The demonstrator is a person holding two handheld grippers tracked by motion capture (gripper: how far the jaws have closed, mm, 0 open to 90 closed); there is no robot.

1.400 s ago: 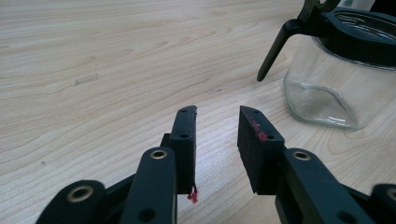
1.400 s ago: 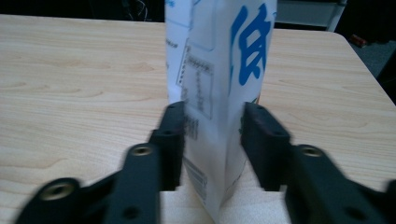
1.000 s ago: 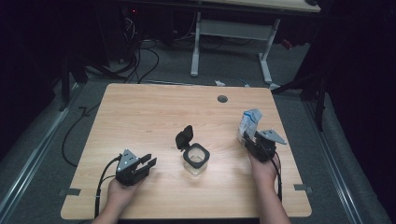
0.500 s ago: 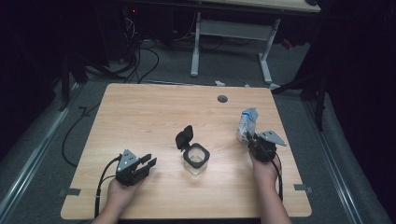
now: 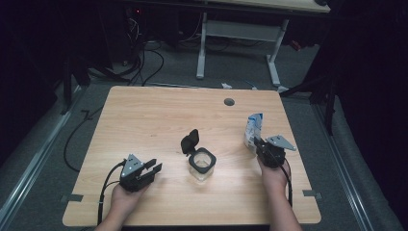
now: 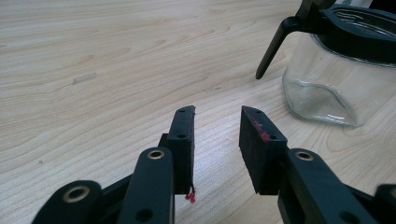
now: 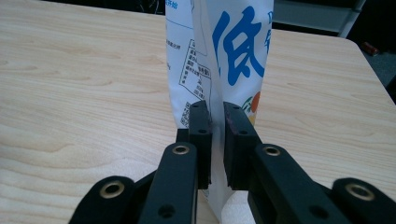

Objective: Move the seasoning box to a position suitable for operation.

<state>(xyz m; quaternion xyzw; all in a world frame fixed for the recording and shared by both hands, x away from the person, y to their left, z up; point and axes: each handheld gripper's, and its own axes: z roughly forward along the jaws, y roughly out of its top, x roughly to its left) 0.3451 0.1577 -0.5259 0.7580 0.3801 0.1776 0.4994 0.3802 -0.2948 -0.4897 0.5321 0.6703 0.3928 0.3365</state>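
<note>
- High view puts your right gripper (image 5: 260,144) at the right side of the table (image 5: 159,115), with its jaws against a white and blue pouch (image 5: 253,129) that stands upright just beyond your hand.
- Right gripper view shows those jaws having just been closing; they now pinch a thin fold at the lower part of the pouch (image 7: 219,56), the pads pressed to either side of it.
- Whether the pouch holds anything you cannot tell; its printed face hides the inside.
- Your left gripper (image 5: 153,168) rests at the near left of the table, and its jaws stand spread with bare wood between them.
- Left gripper view places a clear glass jar (image 6: 336,79) to the right of those jaws, apart from them.
- The jar (image 5: 202,163) sits near the middle of the table between your two hands, with a black rim and a black lid (image 5: 190,141) flipped up on its left side.
- The jar looks empty through the glass.
</note>
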